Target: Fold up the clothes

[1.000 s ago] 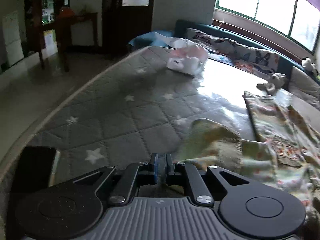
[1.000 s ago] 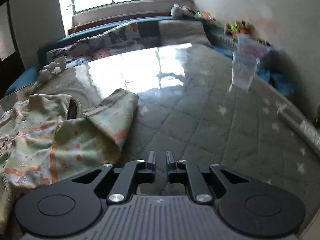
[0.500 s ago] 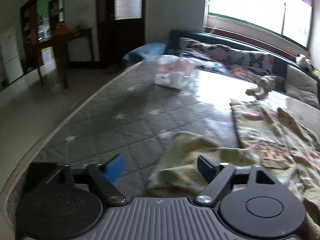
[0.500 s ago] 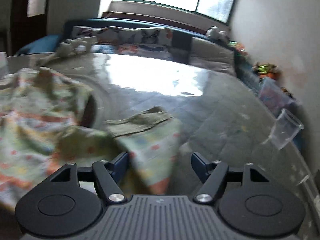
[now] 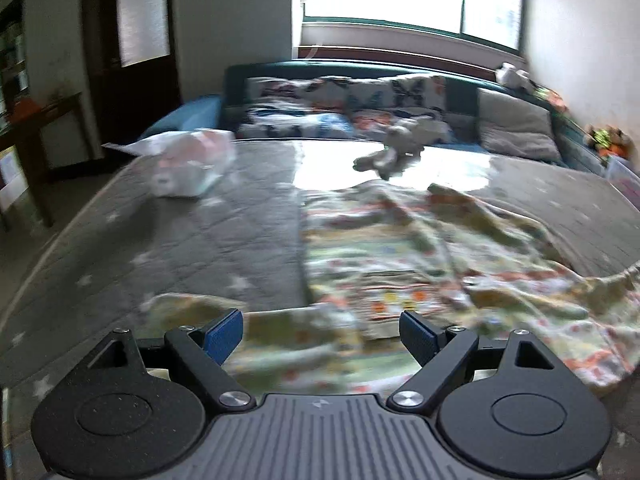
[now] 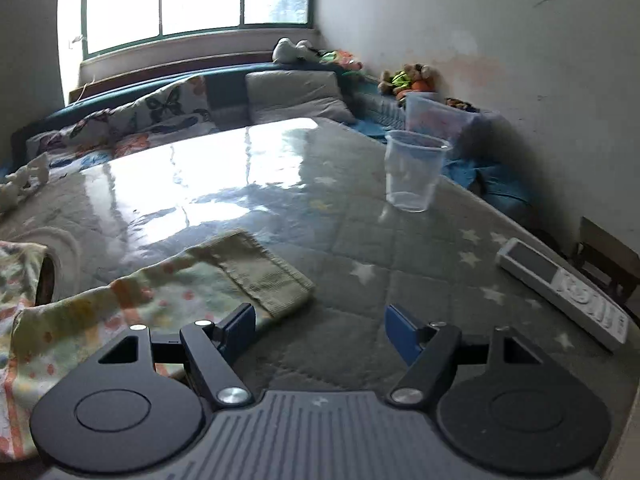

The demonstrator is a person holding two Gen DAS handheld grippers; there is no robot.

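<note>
My left gripper (image 5: 322,330) and right gripper (image 6: 320,326) both hang spread apart, empty, low in frame over the shirt (image 5: 420,272), ready to pinch its sleeve (image 6: 256,276).

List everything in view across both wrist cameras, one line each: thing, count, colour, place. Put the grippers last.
garment: one, pale green with orange print, spread on the mat, its cuffed sleeve reaching toward the right gripper
mat: one, grey quilted with white stars, covering the surface
plastic bag: one, white and pink, far left on the mat
soft toy: one, pale grey, far edge of the mat
plastic cup: one, clear, upright on the right of the mat
remote control: one, white, right edge of the mat
cushions: several, grey and butterfly print, under the window
left gripper: black with blue pads, open over the garment
right gripper: black with blue pads, open beside the sleeve
</note>
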